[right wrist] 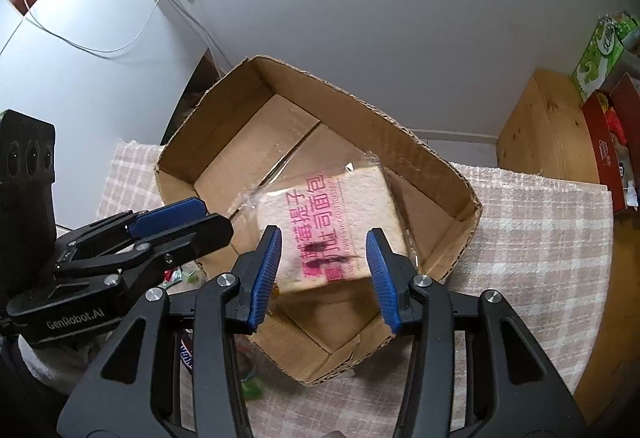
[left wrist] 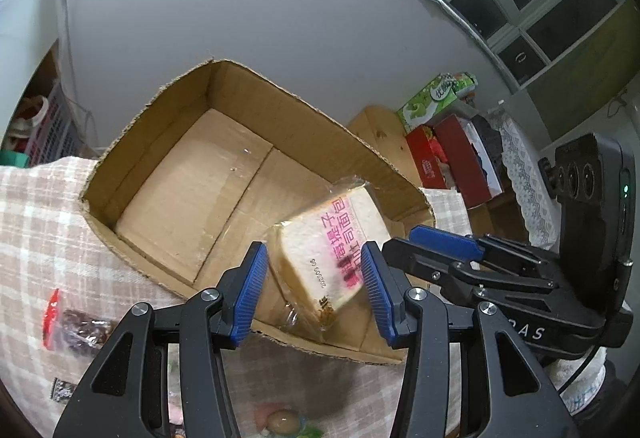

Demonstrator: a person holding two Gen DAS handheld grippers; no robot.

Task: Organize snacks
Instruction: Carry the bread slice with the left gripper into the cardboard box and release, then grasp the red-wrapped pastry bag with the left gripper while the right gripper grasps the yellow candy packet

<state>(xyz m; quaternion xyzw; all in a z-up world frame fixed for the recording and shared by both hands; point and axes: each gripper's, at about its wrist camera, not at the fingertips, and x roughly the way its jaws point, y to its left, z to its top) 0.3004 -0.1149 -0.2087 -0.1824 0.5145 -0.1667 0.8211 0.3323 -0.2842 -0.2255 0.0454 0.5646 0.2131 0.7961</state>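
An open cardboard box (left wrist: 132,158) (right wrist: 440,158) sits on a checked cloth. A wrapped slice of bread with pink print (left wrist: 332,238) (right wrist: 332,214) is blurred and tilted over the box's near right corner, touched by neither gripper. My left gripper (left wrist: 314,288) is open above the box's near wall, the bread just beyond its blue pads (left wrist: 250,294). My right gripper (right wrist: 324,276) is open above the same corner, the bread between and beyond its fingertips. Each gripper shows in the other's view: the right (left wrist: 444,242), the left (right wrist: 172,216).
Loose snack packets lie on the cloth (left wrist: 32,238) near me: a red-topped bag of dark pieces (left wrist: 76,326), a small dark packet (left wrist: 62,390), coloured sweets (left wrist: 280,420) (right wrist: 252,386). A wooden side table (right wrist: 548,134) with red and green boxes (left wrist: 440,98) stands right. A pale wall is behind.
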